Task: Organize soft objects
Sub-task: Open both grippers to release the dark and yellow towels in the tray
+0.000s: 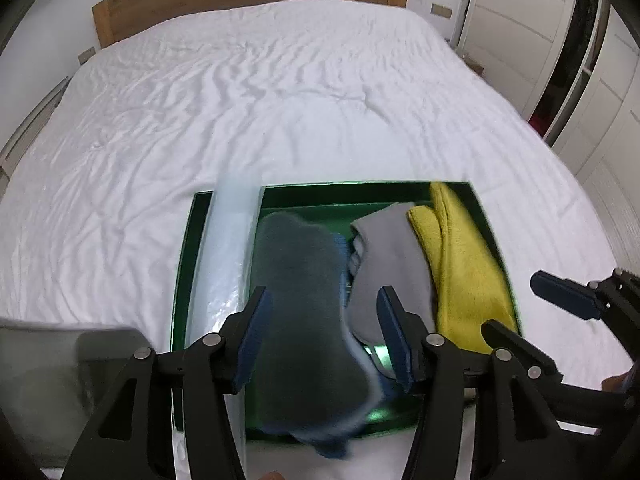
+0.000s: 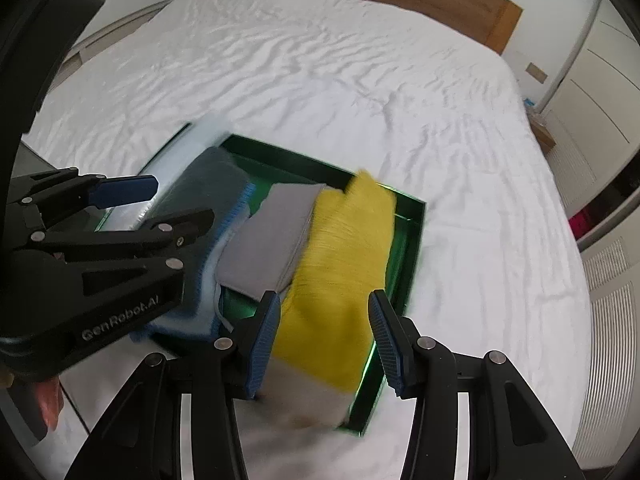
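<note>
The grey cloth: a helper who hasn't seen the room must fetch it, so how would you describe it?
On the white bed lies a green tray holding folded cloths side by side. The grey cloth is the middle one, smooth and flat, between a dark blue-edged cloth and a fuzzy yellow cloth.

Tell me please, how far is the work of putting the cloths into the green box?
Done, apparently: the dark blue cloth, grey cloth and yellow cloth lie side by side in the green box. In hand: nothing; the left gripper and right gripper are open above them. Left: no loose cloth shows on the bed.
</note>
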Demonstrator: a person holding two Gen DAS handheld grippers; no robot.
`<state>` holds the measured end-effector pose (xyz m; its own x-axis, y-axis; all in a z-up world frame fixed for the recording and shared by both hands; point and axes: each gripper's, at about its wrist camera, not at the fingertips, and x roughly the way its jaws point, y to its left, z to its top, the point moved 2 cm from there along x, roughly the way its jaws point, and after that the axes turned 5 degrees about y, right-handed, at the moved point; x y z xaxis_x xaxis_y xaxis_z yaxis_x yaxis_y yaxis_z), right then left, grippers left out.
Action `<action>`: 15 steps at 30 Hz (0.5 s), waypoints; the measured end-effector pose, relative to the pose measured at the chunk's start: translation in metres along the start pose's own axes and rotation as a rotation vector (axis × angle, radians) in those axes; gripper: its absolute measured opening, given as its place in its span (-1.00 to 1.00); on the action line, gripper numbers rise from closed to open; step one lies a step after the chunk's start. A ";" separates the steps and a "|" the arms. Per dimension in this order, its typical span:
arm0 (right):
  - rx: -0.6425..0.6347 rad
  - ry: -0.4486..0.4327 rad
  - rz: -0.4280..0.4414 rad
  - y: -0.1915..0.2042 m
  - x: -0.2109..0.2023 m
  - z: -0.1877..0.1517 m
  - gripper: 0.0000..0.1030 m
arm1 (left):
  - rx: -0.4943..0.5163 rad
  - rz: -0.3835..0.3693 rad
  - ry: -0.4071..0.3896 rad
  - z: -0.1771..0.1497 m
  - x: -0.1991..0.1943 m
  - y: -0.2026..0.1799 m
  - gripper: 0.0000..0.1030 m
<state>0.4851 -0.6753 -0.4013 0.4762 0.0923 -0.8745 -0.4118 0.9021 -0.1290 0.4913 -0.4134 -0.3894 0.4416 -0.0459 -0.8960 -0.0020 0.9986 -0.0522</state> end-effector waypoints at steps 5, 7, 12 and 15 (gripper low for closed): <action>0.020 0.016 -0.013 0.004 -0.015 -0.014 -0.09 | 0.015 0.014 -0.016 -0.009 -0.017 -0.002 -0.03; 0.029 0.025 -0.011 0.006 -0.015 -0.016 -0.08 | 0.010 0.020 -0.009 -0.015 -0.021 0.000 -0.03; 0.093 0.020 -0.005 0.002 -0.014 -0.019 -0.07 | 0.036 0.025 -0.026 -0.025 -0.030 0.002 -0.03; 0.146 -0.011 0.003 -0.002 -0.020 -0.018 -0.07 | 0.046 0.036 -0.052 -0.027 -0.038 0.003 -0.03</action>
<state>0.4624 -0.6862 -0.3916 0.4838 0.0985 -0.8696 -0.2958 0.9536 -0.0566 0.4505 -0.4096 -0.3670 0.4880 -0.0094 -0.8728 0.0219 0.9998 0.0015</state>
